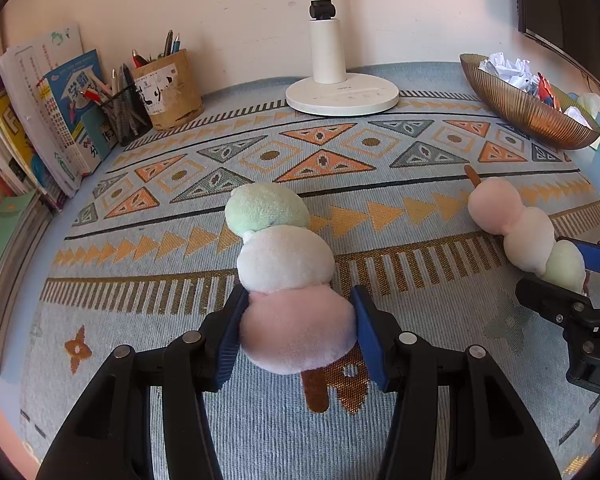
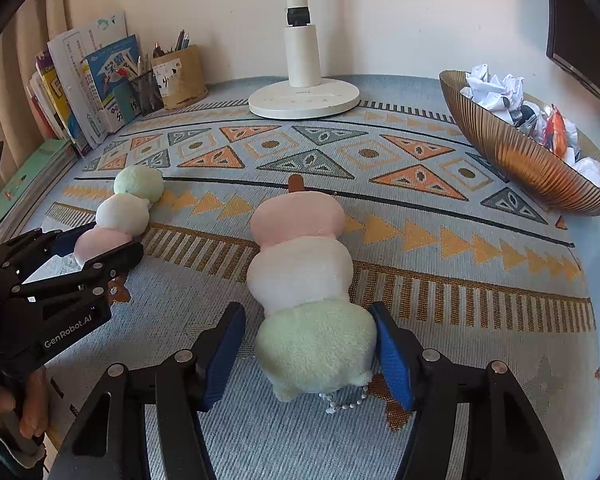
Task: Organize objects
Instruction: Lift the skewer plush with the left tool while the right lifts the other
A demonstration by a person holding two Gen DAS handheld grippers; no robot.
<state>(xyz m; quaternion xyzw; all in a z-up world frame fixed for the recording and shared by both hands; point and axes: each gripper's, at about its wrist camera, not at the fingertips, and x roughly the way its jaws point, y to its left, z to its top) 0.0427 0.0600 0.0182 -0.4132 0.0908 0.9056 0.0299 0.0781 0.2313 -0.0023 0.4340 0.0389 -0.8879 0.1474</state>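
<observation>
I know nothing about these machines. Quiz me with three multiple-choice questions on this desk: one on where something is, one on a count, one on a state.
1. Where is the bowl of crumpled paper?
A. at the right edge of the table
B. on the floor
C. on a chair

2. How many balls make up the left plush skewer and the right plush skewer each?
A. two
B. three
C. five

3. What are the left tongs doing?
A. hanging open over bare cloth
B. holding a spoon
C. squeezing the pink ball of the left plush skewer

Answers:
1 A, the bowl sits far right in both views.
2 B, each has one green, one white and one pink ball.
3 C, both blue pads press into the pink ball.
</observation>
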